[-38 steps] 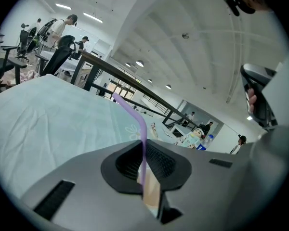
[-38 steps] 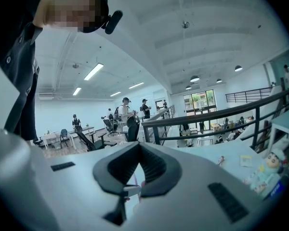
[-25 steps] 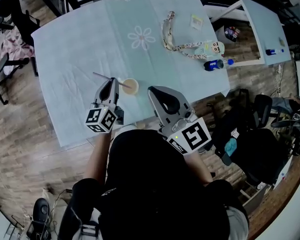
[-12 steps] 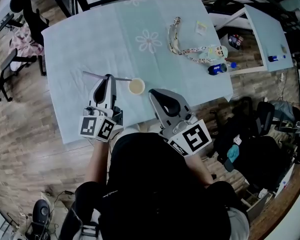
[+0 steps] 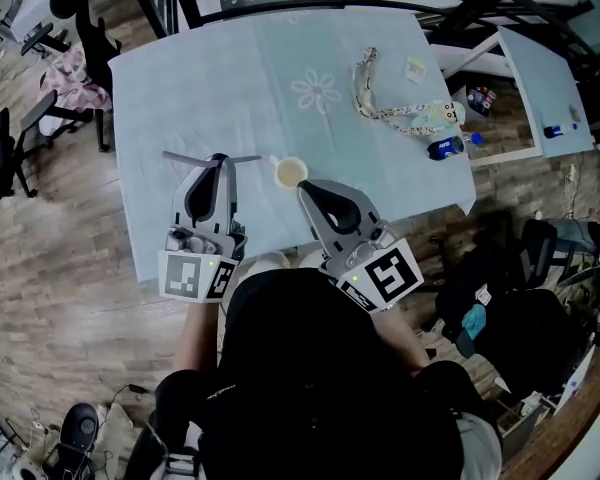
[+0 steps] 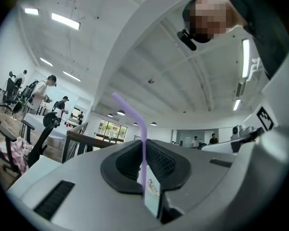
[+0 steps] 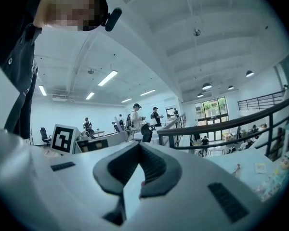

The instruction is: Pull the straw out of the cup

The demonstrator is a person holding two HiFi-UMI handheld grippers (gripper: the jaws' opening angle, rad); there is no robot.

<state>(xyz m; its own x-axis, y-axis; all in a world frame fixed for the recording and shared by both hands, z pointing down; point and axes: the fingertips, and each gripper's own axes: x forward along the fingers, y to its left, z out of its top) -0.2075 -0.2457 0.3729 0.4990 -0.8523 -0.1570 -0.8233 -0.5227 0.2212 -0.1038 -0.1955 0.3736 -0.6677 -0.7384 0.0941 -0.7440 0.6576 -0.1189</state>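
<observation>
A pale purple straw (image 5: pixel 185 157) lies level across the tips of my left gripper (image 5: pixel 218 160), which is shut on it; its right end hangs just left of the cup, outside it. In the left gripper view the straw (image 6: pixel 143 134) stands between the dark pads (image 6: pixel 159 160) of that gripper (image 6: pixel 144 146), its bent top pointing left. The small paper cup (image 5: pixel 291 173) stands upright on the light blue tablecloth (image 5: pixel 160 98). My right gripper (image 5: pixel 307 188) hovers just right of the cup, shut and holding nothing. In its own view the right gripper (image 7: pixel 138 148) shows no cup.
A patterned lanyard with a small doll (image 5: pixel 395 113) lies at the table's far right. A blue bottle (image 5: pixel 445 148) lies past the table's right edge, by a white side table (image 5: pixel 540 78). Chairs (image 5: pixel 75 28) stand at the left. The table's near edge runs under both grippers.
The left gripper has risen and drawn left with the straw, whose end has come out of the cup and now hangs level. The right gripper has barely shifted beside the cup.
</observation>
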